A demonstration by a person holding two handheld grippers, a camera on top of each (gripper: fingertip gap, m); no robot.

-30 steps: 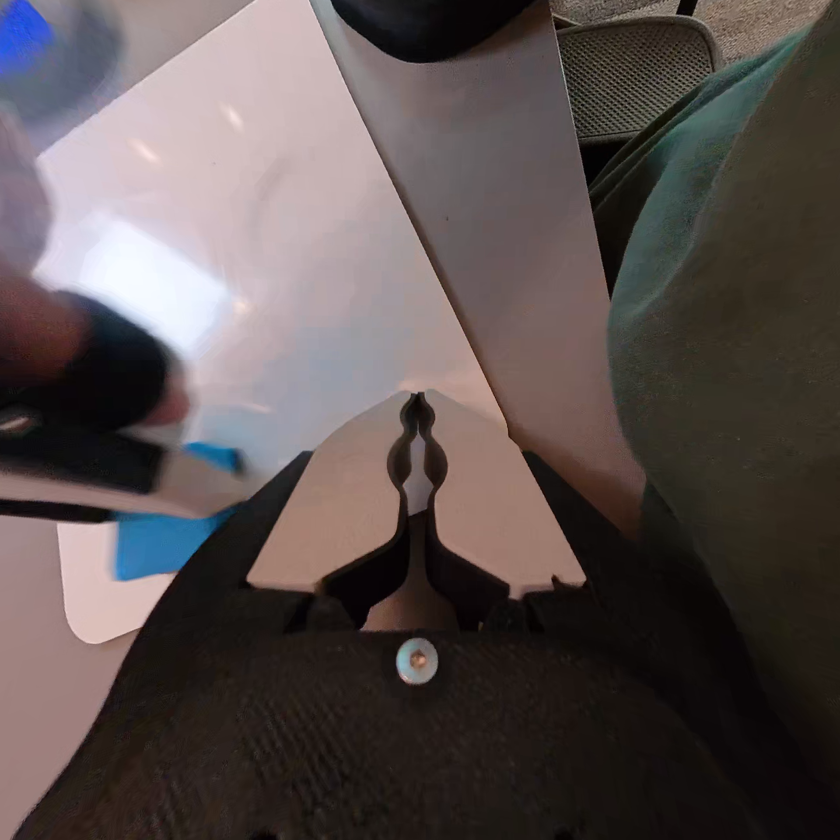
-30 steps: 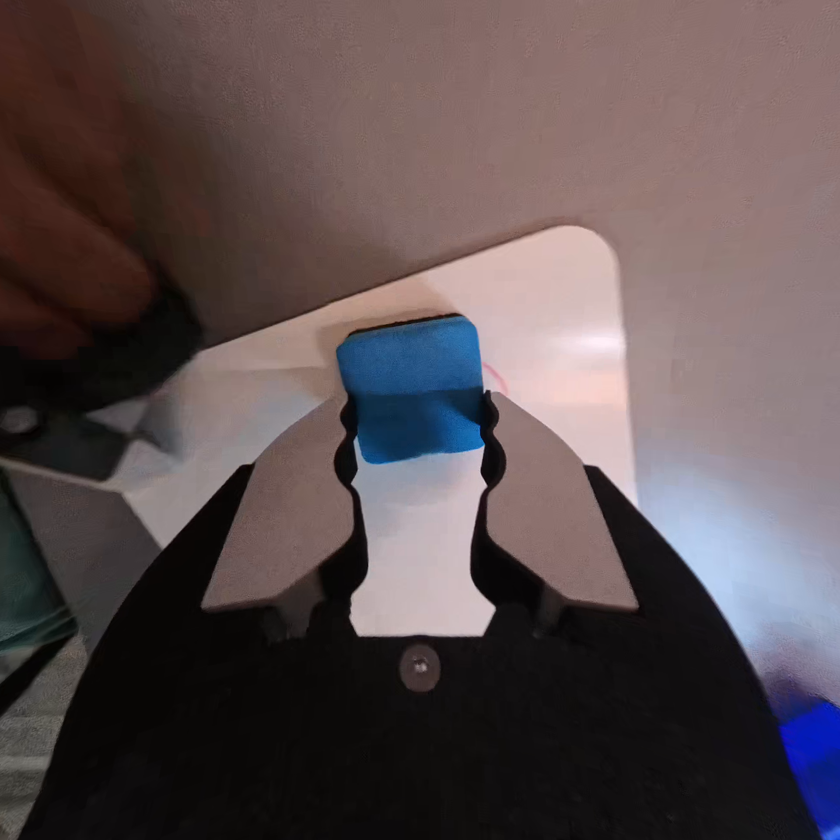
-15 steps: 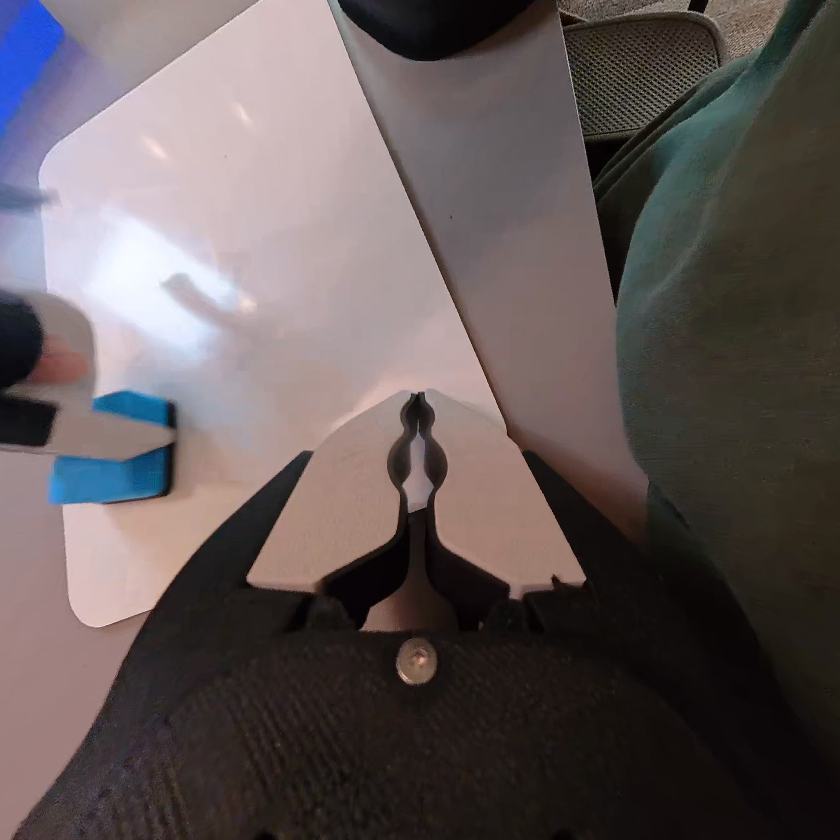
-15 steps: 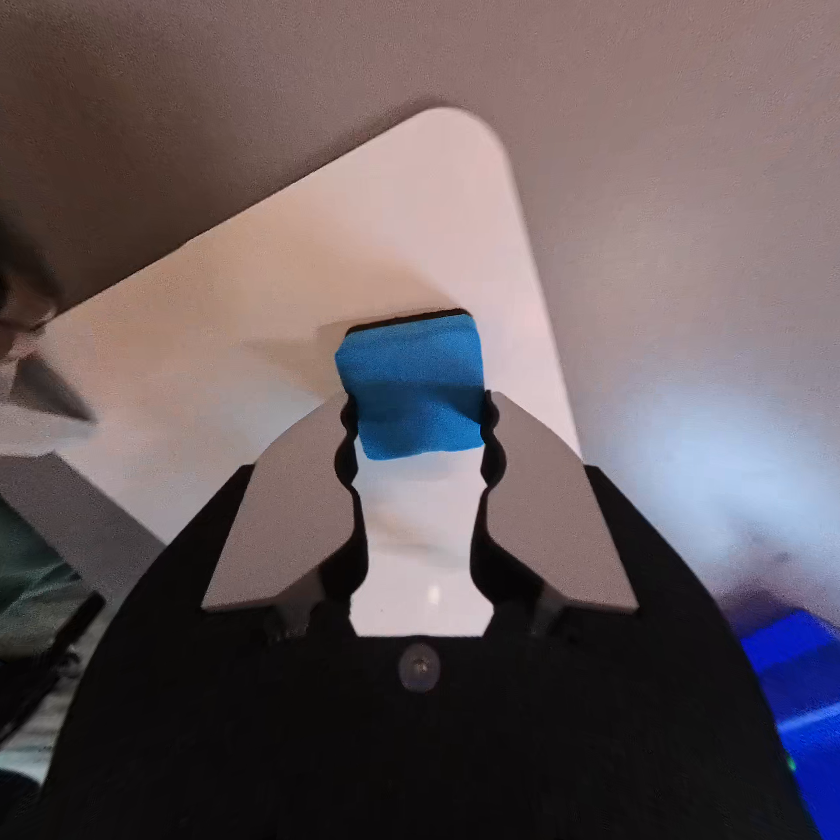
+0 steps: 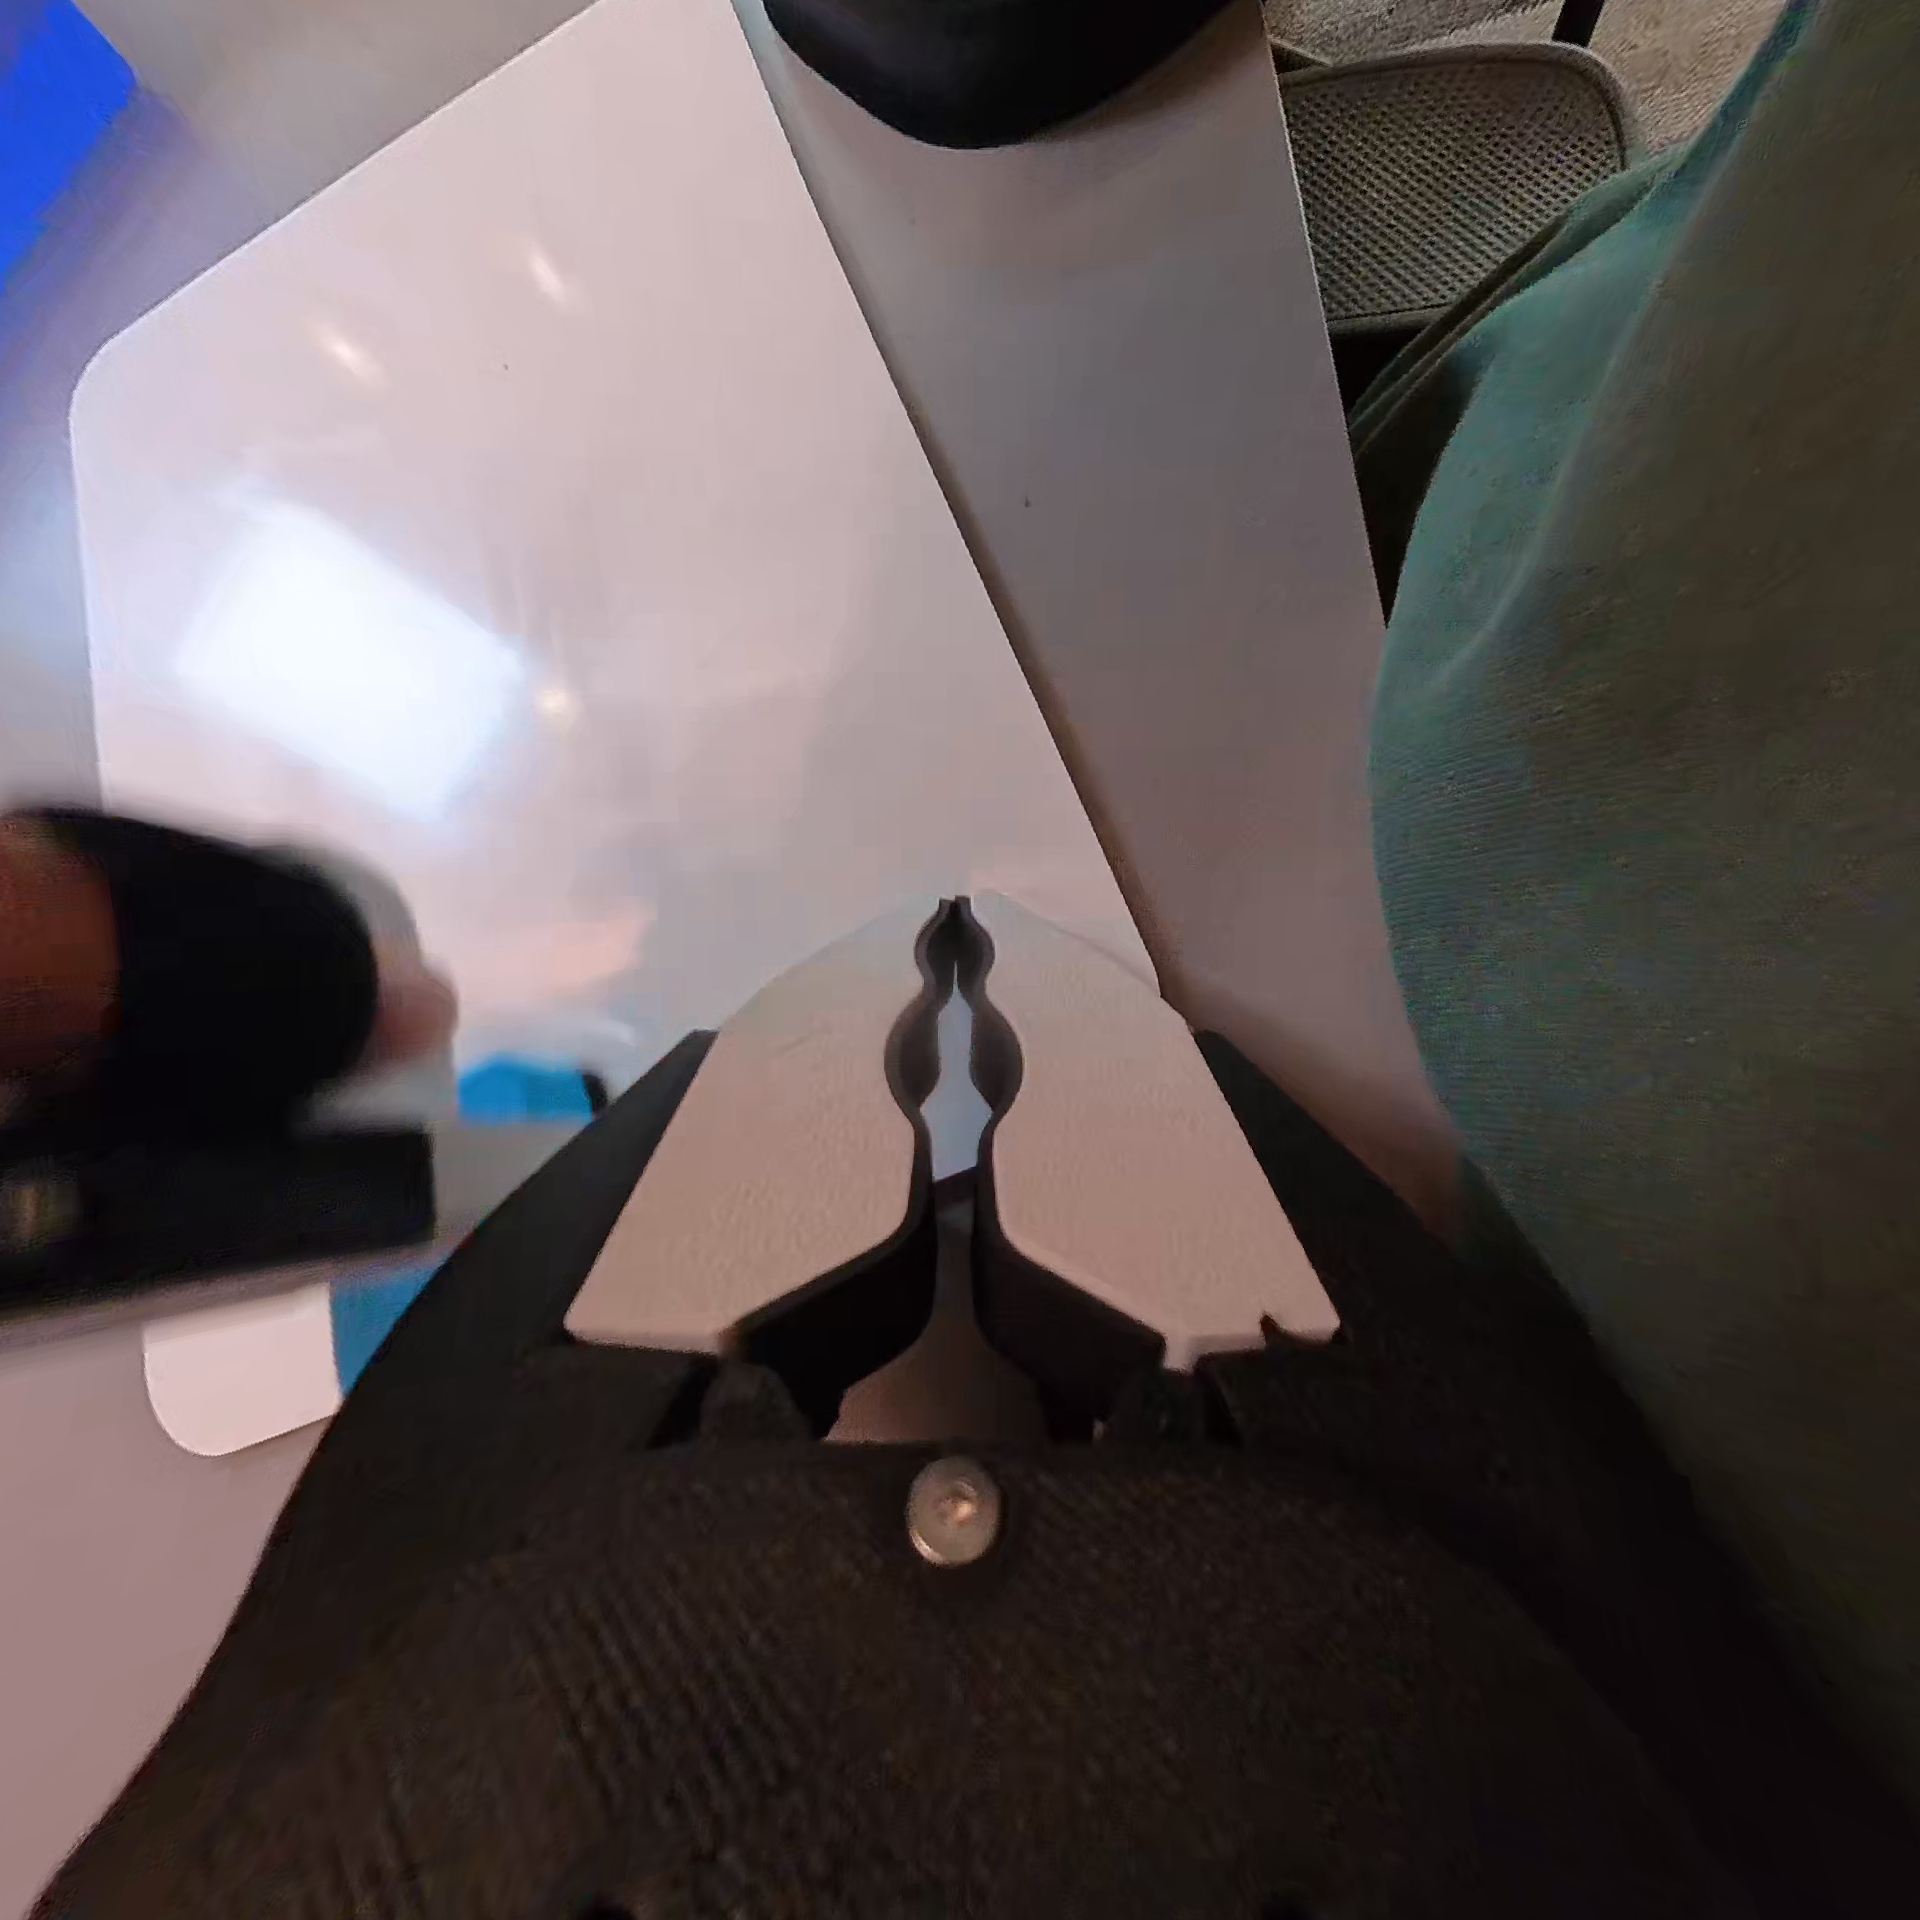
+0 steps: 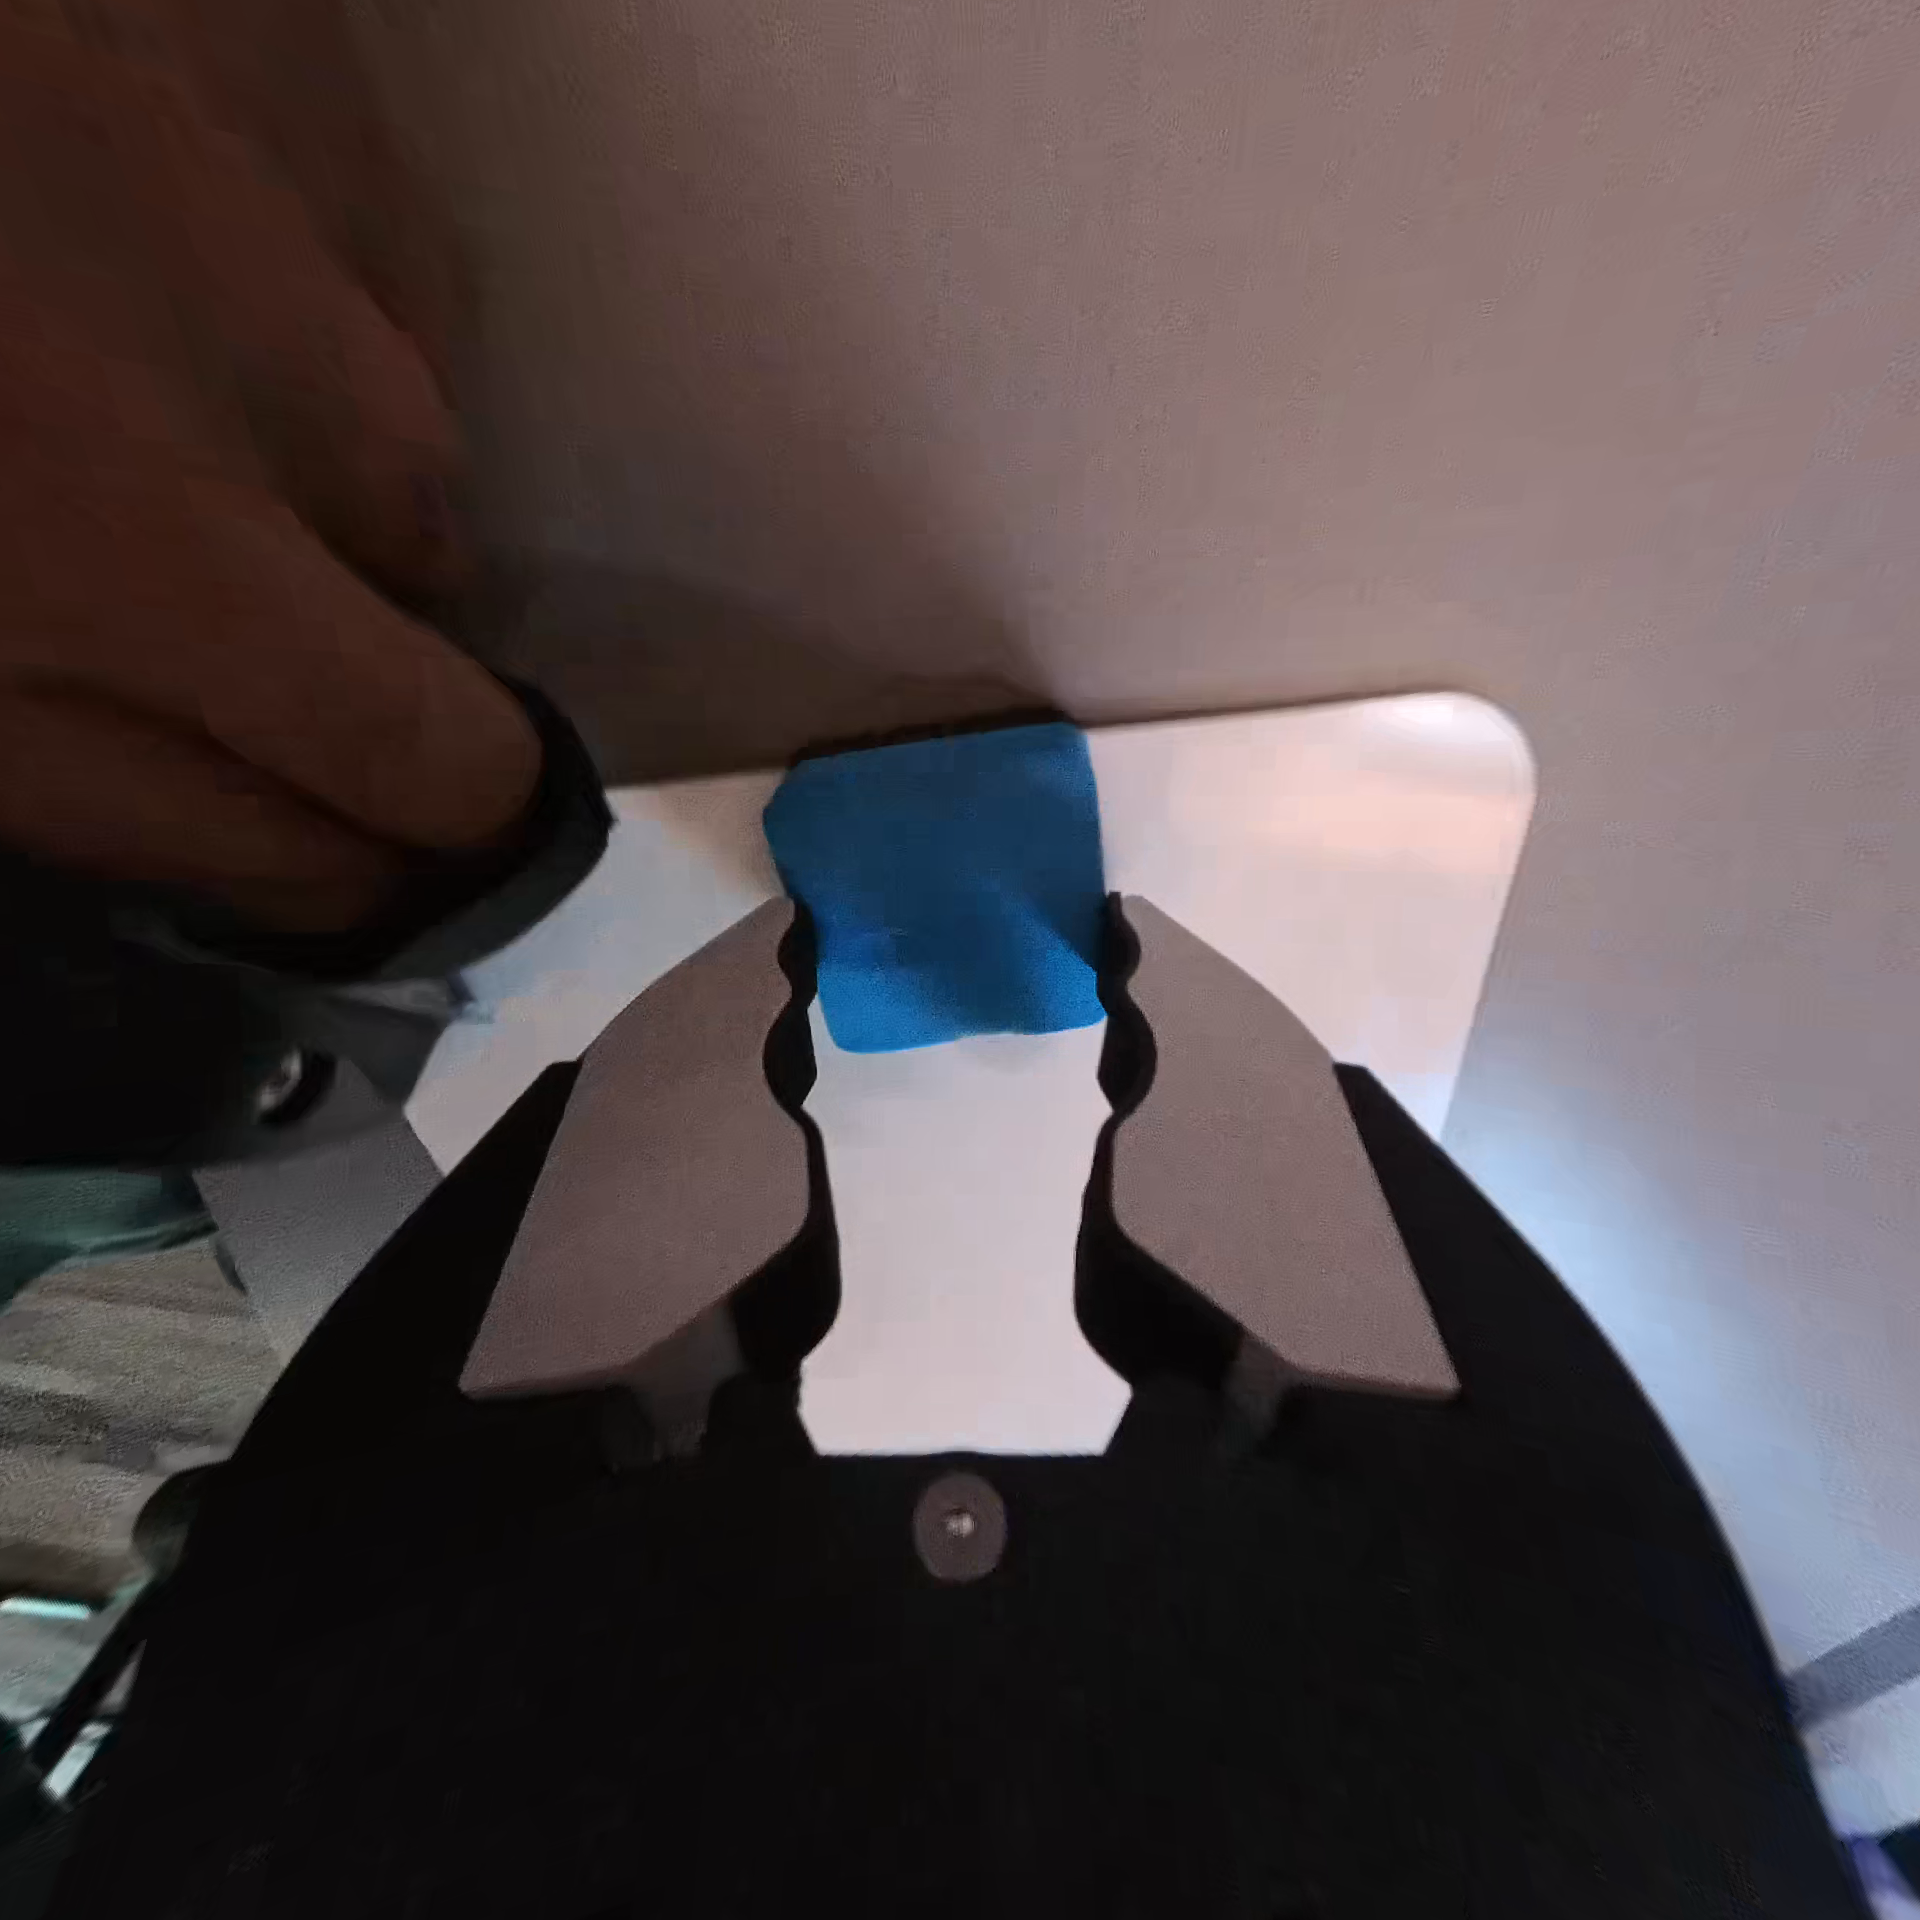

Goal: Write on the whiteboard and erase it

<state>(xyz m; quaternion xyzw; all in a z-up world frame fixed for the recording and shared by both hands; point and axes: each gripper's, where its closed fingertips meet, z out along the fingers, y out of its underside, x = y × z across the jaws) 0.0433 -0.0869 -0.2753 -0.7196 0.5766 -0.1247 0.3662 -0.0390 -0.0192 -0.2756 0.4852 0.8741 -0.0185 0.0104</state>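
Observation:
The white whiteboard [image 5: 520, 520] lies flat on a grey table, and I see no marks on it. My left gripper [image 5: 956, 909] is shut with nothing between its pads, tips over the board's right edge. My right gripper [image 6: 951, 906] is shut on a blue square eraser [image 6: 935, 883], which is pressed flat on the whiteboard [image 6: 1299, 883] near its far edge. In the left wrist view the right gripper [image 5: 208, 1143] is a blur at the left, with the eraser [image 5: 520, 1086] just beside my left fingers. A hand on the left gripper [image 6: 260, 675] shows in the right wrist view.
The grey table [image 5: 1091, 416] runs beside the board. A person in green clothing [image 5: 1662, 831] sits close on the right. A mesh chair [image 5: 1455, 177] stands behind. A dark object [image 5: 987, 62] lies at the table's far end. Blue light [image 5: 52, 156] glows at the far left.
My right gripper swept the eraser away across the board and back toward my left gripper, still gripping it. My left gripper stayed shut and still.

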